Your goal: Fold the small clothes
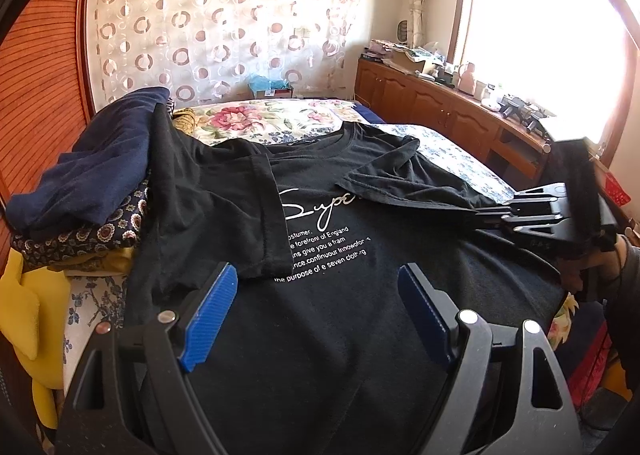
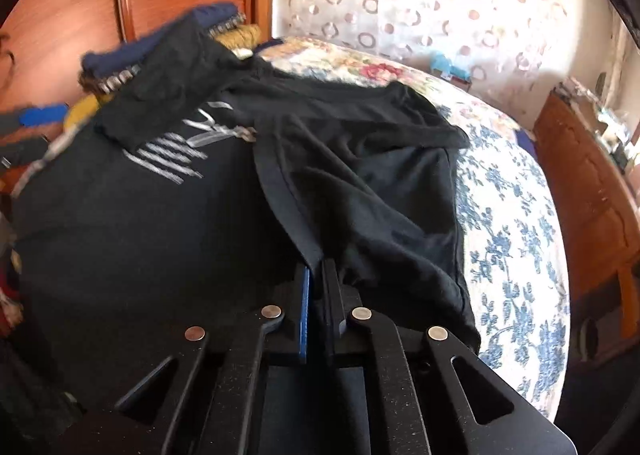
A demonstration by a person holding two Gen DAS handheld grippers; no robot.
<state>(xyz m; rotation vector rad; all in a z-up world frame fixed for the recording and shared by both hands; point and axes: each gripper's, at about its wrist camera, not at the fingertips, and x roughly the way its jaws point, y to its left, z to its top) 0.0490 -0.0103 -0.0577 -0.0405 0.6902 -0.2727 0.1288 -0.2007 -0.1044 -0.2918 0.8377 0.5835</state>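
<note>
Nearest our left wrist camera, our left gripper (image 1: 316, 315) hung with its blue-padded fingers (image 1: 210, 311) spread wide apart over the lower middle of the frame, nothing between them. Beneath it lay the black T-shirt (image 1: 320, 335), spread across the floral bedspread (image 1: 256, 119), its white printed lettering (image 1: 324, 247) at frame centre and one sleeve folded in over the chest at centre left. At the right edge of that view, our right gripper (image 1: 480, 213) reached in along the shirt's other side. From the right wrist camera, our right gripper (image 2: 316, 275) stood at lower centre with its jaws brought together, pinching the shirt's dark edge between the pads. A pile of folded clothes (image 1: 84, 191), navy on top, sat at the left. A wooden cabinet (image 1: 440, 107) ran along the upper right.
</note>
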